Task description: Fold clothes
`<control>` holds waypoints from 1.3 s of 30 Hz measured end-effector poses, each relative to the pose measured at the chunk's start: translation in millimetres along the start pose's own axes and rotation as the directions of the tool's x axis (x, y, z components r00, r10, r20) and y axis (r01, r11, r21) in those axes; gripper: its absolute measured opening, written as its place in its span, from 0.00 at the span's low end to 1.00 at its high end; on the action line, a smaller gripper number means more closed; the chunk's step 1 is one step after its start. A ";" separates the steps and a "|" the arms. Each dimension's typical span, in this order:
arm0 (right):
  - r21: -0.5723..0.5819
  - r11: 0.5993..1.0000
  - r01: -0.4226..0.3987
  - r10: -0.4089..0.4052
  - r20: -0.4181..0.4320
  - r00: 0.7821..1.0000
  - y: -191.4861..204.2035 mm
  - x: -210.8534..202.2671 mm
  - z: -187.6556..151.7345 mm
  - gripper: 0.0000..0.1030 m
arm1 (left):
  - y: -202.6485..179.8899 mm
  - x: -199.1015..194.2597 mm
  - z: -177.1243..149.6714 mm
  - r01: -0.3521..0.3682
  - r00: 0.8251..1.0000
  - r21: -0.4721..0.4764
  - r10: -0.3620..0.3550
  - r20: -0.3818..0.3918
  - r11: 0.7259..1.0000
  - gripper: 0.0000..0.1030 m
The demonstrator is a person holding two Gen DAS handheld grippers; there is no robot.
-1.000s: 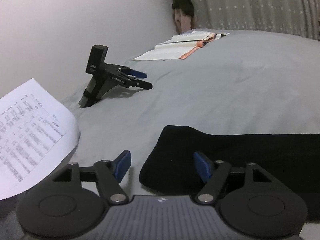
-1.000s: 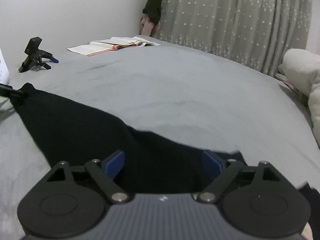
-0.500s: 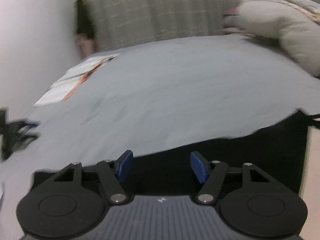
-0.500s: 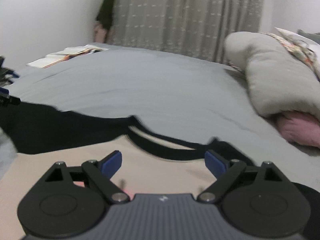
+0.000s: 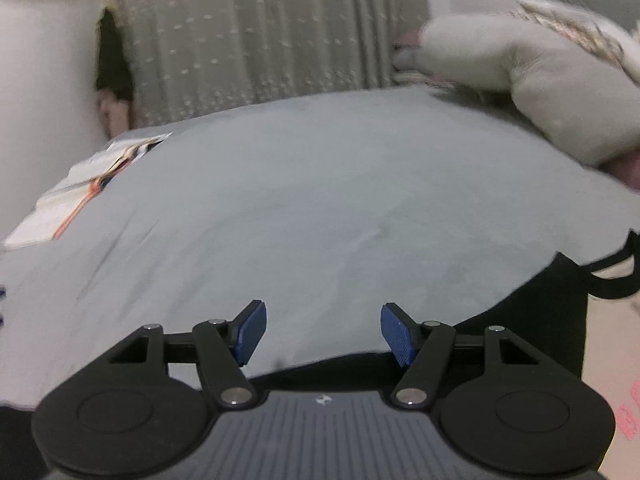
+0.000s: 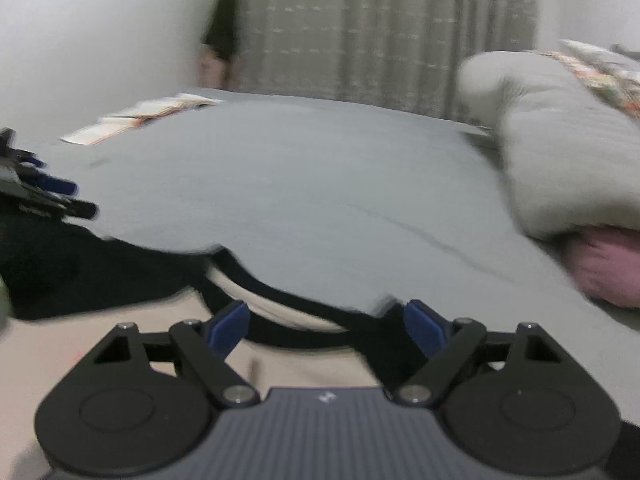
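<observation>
Both hand-held grippers — left [image 5: 322, 334], right [image 6: 327, 326] — spread apart, empty, black garment [image 6: 288, 304] seemingly beneath.

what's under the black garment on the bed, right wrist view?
A beige garment shows below the black fabric garment, with its black-trimmed neckline exposed. How far the beige extends under the black is hidden. Both lie on the grey bedsheet.

Matt grey cloth bedsheet [image 5: 320, 200] (smooth); blk garment [image 6: 60, 272].

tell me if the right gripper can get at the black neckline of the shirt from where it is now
Probably yes. The right gripper is open, and the black neckline curves across just ahead of its fingers on the bed, with nothing lying between them. The frame is blurred, so contact cannot be judged.
</observation>
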State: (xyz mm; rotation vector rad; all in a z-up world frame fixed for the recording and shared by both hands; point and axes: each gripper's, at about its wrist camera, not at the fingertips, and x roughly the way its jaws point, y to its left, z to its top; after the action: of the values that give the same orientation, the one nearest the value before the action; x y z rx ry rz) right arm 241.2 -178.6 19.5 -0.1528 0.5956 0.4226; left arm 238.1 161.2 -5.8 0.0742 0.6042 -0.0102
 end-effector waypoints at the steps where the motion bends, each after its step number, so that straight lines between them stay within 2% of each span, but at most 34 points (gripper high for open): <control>1: -0.003 1.000 -0.021 0.021 0.001 1.000 3.6 5.9 3.7 0.78 | 8.3 -2.5 -7.7 -0.003 1.000 -0.022 0.004 0.009 1.000 0.61; 3: -0.019 0.996 -0.086 0.086 -0.007 0.996 15.2 28.4 14.5 0.76 | 20.6 -3.5 -23.1 -0.022 1.000 -0.055 0.022 -0.003 0.998 0.61; 7: -0.043 0.989 -0.142 0.140 -0.044 0.989 26.1 57.7 24.8 0.69 | 45.8 -2.5 -48.9 -0.012 1.000 -0.178 0.010 -0.011 0.984 0.66; 9: -0.044 0.986 -0.158 0.155 -0.069 0.985 28.9 74.1 27.1 0.62 | 44.3 -0.8 -49.0 -0.030 1.000 -0.166 0.028 -0.015 0.986 0.67; 11: -0.035 0.986 -0.166 0.162 -0.094 0.982 29.0 85.4 26.4 0.49 | 35.4 -0.5 -51.5 -0.069 0.998 -0.123 0.067 -0.019 0.990 0.70; 13: -0.022 0.982 -0.190 0.187 -0.101 0.977 30.1 90.2 23.6 0.17 | 33.3 0.5 -52.0 -0.082 0.997 -0.119 0.080 -0.021 0.989 0.73; 14: -0.020 0.979 -0.201 0.198 -0.091 0.976 32.7 89.6 21.1 0.12 | 33.6 1.2 -51.7 -0.079 0.997 -0.126 0.077 -0.022 0.989 0.74; 16: -0.067 0.983 -0.170 0.165 -0.070 0.984 40.0 86.7 20.1 0.08 | 36.0 3.5 -51.9 -0.073 0.997 -0.144 0.070 -0.023 0.987 0.75; 18: -0.154 0.987 -0.048 0.047 -0.006 0.999 50.1 81.9 20.1 0.07 | 33.4 5.7 -51.8 -0.081 0.997 -0.139 0.078 -0.022 0.987 0.76; 20: -0.161 0.987 0.010 -0.009 0.002 1.000 53.2 90.9 18.7 0.07 | 31.7 6.4 -52.5 -0.090 0.996 -0.134 0.088 -0.022 0.987 0.77; 24: -0.173 0.984 0.039 -0.047 -0.041 0.998 60.6 106.3 16.2 0.11 | 31.7 8.0 -52.8 -0.096 0.995 -0.137 0.093 -0.028 0.986 0.80; 26: -0.162 0.985 0.066 -0.074 -0.042 0.996 60.6 108.0 18.7 0.30 | 32.7 10.5 -51.9 -0.099 0.995 -0.143 0.095 -0.033 0.985 0.82; 27: -0.135 0.988 0.071 -0.076 -0.038 0.996 57.4 105.9 20.7 0.44 | 32.8 11.3 -51.4 -0.102 0.995 -0.143 0.098 -0.035 0.984 0.83; 28: -0.105 0.992 0.074 -0.078 -0.032 0.996 53.8 103.0 22.8 0.46 | 32.1 11.4 -50.8 -0.107 0.994 -0.140 0.102 -0.037 0.984 0.84; 30: -0.005 0.997 0.073 -0.073 0.000 0.997 37.3 82.2 26.8 0.47 | 31.3 11.0 -49.3 -0.115 0.993 -0.135 0.110 -0.042 0.984 0.85; 32: 0.012 0.995 0.103 -0.103 0.007 0.995 24.3 58.4 24.4 0.51 | 33.0 7.1 -46.2 -0.115 0.993 -0.153 0.107 -0.058 0.981 0.85; 33: 0.018 0.992 0.126 -0.126 0.008 0.992 16.1 42.7 22.2 0.56 | 33.7 2.3 -46.4 -0.112 0.992 -0.185 0.100 -0.070 0.976 0.85; 35: 0.032 0.987 0.155 -0.154 -0.007 0.988 -1.0 14.4 11.6 0.64 | 33.7 -8.1 -47.7 -0.103 0.992 -0.237 0.084 -0.090 0.966 0.85; 39: 0.045 0.976 0.213 -0.210 -0.066 0.975 -28.4 -35.5 -21.8 0.65 | 17.0 -36.7 -58.7 -0.063 0.996 -0.238 0.045 -0.080 0.969 0.85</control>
State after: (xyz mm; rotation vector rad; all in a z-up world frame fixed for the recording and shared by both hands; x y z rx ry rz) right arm 215.8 -222.0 22.5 -0.1784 0.6419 0.1959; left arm 175.1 182.0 -32.0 -0.1449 0.6735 0.1195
